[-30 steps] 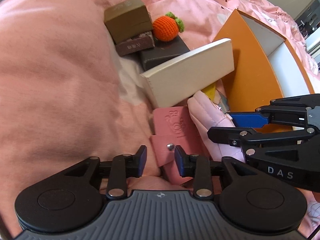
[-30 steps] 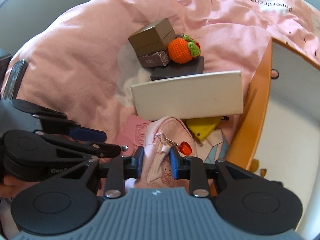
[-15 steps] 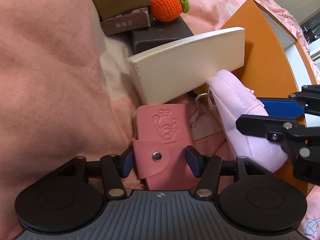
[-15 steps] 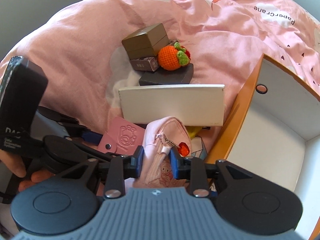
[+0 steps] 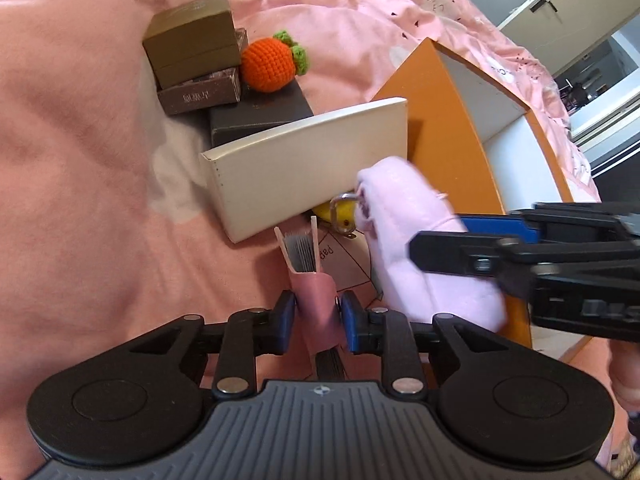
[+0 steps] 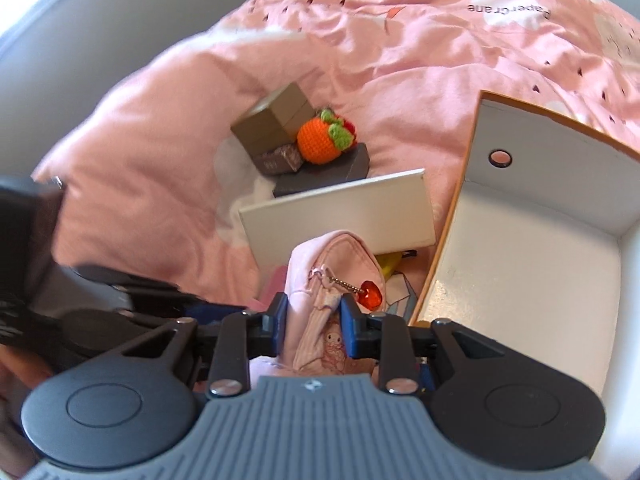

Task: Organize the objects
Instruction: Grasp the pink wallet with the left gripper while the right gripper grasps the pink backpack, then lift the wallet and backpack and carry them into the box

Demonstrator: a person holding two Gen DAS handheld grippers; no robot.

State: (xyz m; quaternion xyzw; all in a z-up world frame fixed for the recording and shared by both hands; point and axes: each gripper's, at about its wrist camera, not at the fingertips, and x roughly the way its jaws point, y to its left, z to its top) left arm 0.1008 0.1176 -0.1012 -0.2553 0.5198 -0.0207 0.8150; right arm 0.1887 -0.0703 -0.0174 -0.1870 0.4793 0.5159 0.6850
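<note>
My left gripper (image 5: 316, 312) is shut on a pink card holder (image 5: 314, 280), held edge-on and lifted off the bed. My right gripper (image 6: 314, 324) is shut on a pale pink pouch (image 6: 328, 280) with a red heart charm (image 6: 370, 294); the pouch also shows in the left wrist view (image 5: 416, 248), held up beside the orange box (image 5: 448, 120). The box's white inside (image 6: 520, 272) lies to the right of the pouch.
A long white box (image 5: 308, 176) leans on a dark box (image 5: 260, 116). Behind stand an olive box (image 5: 192, 40), a brown box (image 5: 200, 96) and an orange crochet fruit (image 5: 268, 64). A yellow item (image 5: 340, 212) and paper (image 5: 344, 260) lie on the pink bedcover (image 5: 72, 160).
My left gripper closed on the card holder and lifted it, turning it edge-on. My right gripper raised the pouch and moved it toward the orange box.
</note>
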